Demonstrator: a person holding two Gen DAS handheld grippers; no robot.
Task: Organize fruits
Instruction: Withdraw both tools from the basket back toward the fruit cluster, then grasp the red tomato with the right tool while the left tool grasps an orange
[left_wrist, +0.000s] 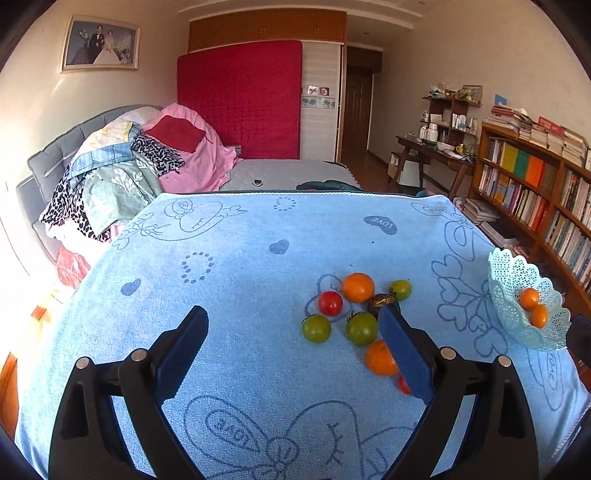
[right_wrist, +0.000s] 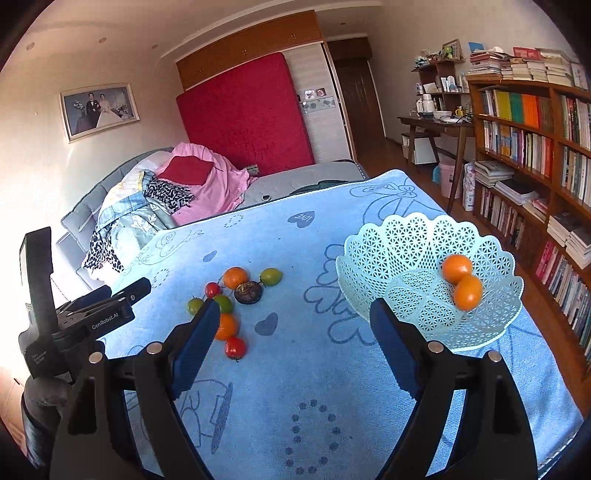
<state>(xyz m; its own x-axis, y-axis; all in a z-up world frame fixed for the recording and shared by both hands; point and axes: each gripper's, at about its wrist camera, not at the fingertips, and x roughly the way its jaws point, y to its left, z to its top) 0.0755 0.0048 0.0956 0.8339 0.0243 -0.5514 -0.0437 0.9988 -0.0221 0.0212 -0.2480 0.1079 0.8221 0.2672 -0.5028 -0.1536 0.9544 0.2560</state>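
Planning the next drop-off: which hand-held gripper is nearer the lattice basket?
Right. The right hand-held gripper has the basket just beyond its right finger; the left hand-held gripper hangs over the towel, basket far to its right.

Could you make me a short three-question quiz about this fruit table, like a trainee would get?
1. Count: how many fruits lie in the lacy basket?
2. True or false: the right gripper grips a fruit between its jaws.
3. Choose: the dark brown fruit sits (A) in the basket, (B) among the loose fruit on the blue towel, (C) on the bed.

Key
1. Two, both orange fruits.
2. False. Its jaws stand wide apart with nothing between them; the left gripper is the same.
3. B. It lies beside an orange and a green fruit.
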